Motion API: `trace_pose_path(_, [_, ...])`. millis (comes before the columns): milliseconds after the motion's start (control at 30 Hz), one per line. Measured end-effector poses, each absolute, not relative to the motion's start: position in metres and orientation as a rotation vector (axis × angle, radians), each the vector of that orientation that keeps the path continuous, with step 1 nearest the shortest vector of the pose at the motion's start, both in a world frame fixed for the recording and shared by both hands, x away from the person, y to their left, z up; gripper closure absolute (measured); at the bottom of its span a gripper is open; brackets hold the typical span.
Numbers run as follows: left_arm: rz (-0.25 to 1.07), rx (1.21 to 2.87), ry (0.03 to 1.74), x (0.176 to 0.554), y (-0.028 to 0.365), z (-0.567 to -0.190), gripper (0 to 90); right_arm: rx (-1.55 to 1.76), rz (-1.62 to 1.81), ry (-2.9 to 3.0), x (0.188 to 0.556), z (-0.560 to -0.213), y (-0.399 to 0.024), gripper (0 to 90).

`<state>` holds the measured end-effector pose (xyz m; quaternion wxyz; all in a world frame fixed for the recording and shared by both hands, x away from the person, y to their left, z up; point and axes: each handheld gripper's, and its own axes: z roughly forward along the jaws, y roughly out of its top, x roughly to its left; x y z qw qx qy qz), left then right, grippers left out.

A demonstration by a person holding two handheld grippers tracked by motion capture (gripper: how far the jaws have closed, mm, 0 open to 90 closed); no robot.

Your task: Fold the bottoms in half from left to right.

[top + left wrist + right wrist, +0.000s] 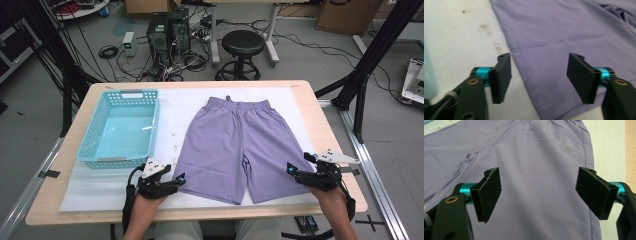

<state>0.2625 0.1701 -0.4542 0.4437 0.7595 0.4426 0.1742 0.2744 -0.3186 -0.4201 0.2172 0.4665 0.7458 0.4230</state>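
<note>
The purple shorts lie flat at frame centre, hems nearest the person. The left gripper and right gripper, both open and empty, flank the hems for grasping.

Shorts on the table, basket to their left.

Lab: computer towers, floor cables, rig frame

Purple shorts flat between left tongs and right tongs
</note>
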Motion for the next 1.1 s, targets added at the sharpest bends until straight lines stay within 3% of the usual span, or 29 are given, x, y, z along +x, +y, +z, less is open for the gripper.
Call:
trace_pose_path(100, [0.444, 1.914, 1.117, 0.262, 0.17, -0.456, 48.6, 1.295, 1.17, 2.071, 0.275, -0.421, -0.318, 20.9])
trace_pose_path(400, [0.531, 1.979, 1.076, 0.258, 0.164, -0.456, 59.9, 1.284, 1.149, 2.061, 0.272, -0.418, -0.318, 21.0])
trace_pose_path(633, [0.537, 2.022, 1.023, 0.256, 0.157, -0.455, 82.7, 1.289, 1.139, 2.075, 0.269, -0.422, -0.316, 21.1])
trace_pose_path(1100, [0.386, 1.931, 1.063, 0.265, 0.168, -0.455, 87.4, 1.28, 1.135, 2.119, 0.284, -0.422, -0.303, 22.3])
